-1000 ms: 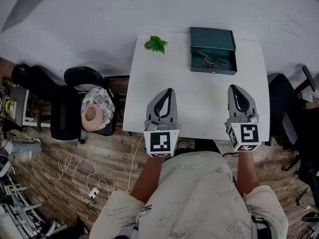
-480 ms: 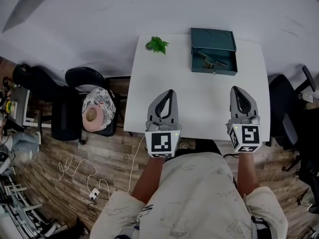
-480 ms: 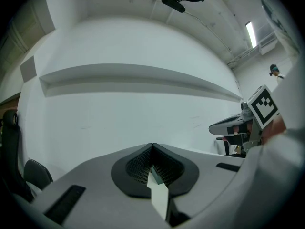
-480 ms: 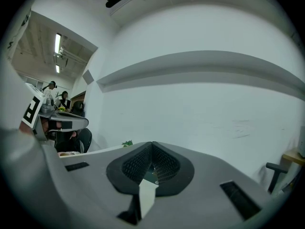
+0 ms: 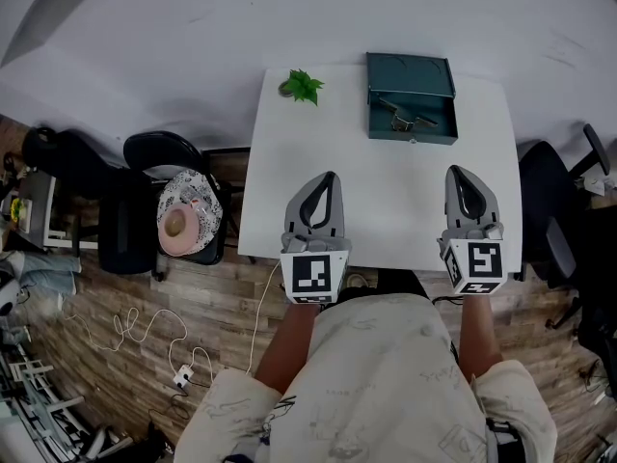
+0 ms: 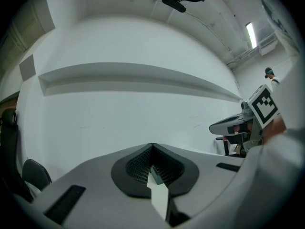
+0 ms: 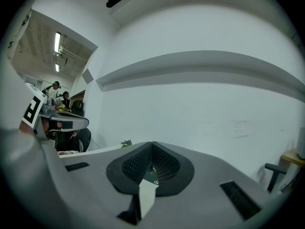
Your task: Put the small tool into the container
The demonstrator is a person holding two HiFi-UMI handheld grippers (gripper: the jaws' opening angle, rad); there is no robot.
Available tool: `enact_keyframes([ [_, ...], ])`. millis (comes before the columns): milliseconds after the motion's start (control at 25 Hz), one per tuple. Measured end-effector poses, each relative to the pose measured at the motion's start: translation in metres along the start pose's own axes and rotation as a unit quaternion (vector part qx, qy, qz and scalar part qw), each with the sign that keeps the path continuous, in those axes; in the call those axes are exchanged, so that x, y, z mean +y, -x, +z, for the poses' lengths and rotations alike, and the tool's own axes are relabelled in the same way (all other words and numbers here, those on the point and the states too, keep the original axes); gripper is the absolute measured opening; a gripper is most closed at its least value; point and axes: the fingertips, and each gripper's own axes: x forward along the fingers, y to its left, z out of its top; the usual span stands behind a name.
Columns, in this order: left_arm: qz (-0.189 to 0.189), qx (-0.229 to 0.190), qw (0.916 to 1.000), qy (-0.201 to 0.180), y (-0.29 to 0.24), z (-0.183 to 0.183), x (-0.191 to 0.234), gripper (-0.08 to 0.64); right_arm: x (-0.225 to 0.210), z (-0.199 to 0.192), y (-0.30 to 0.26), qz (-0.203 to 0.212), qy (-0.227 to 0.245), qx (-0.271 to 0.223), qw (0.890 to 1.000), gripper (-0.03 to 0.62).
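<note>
My head view alone shows the small tool (image 5: 403,117) inside the container (image 5: 440,110), upper right; gripper views show left gripper (image 6: 152,148) and right gripper (image 7: 152,145) fingers pressed together.

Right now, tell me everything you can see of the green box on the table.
The green box is dark teal, metal-looking and rectangular, flat on the far right part of the white table. Its lid seems swung open at the far side. A small silvery object lies inside; nothing else touches it.

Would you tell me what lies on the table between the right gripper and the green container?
Nothing; in the head view only bare table separates the right gripper from the green container.
</note>
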Motion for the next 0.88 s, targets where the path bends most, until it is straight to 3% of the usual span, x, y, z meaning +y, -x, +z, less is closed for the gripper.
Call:
enact_keyframes([
  [880, 0.001, 0.005, 1.0, 0.005, -0.011, -0.005, 0.006, 0.006, 0.003, -0.006, -0.014, 0.013, 0.003, 0.016, 1.0, 0.015],
])
